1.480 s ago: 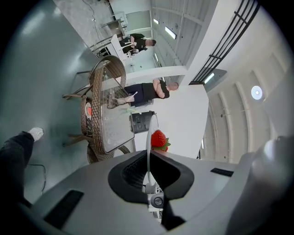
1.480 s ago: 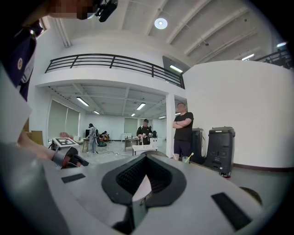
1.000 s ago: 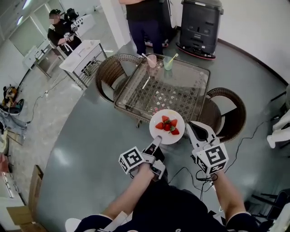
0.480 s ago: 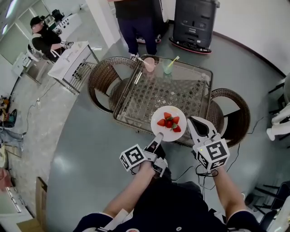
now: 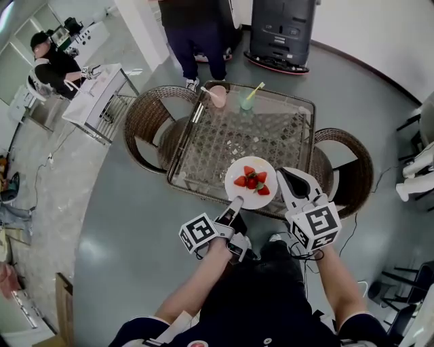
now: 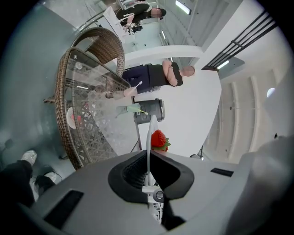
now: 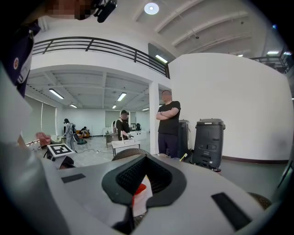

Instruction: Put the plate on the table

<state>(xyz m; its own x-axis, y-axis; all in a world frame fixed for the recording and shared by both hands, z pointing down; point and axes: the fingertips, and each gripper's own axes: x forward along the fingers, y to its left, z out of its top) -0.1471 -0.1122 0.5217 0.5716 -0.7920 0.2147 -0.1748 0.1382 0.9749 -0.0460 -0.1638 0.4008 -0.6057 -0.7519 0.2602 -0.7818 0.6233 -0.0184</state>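
Your left gripper [image 5: 235,205] clamps the plate [image 5: 252,198] rim, right gripper [image 5: 285,176] seemingly pinching it too, over the table [image 5: 217,142] edge; lowering and release remain.

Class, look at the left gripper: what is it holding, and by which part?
The left gripper holds the white plate of strawberries by its near rim, jaws clamped on the thin edge.

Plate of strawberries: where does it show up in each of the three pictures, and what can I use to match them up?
Head view: plate at centre, over the glass table's near edge.
Left gripper view: edge-on white line rising from the jaws.
Right gripper view: white sliver low between the jaws.
Shared: standing person in black.
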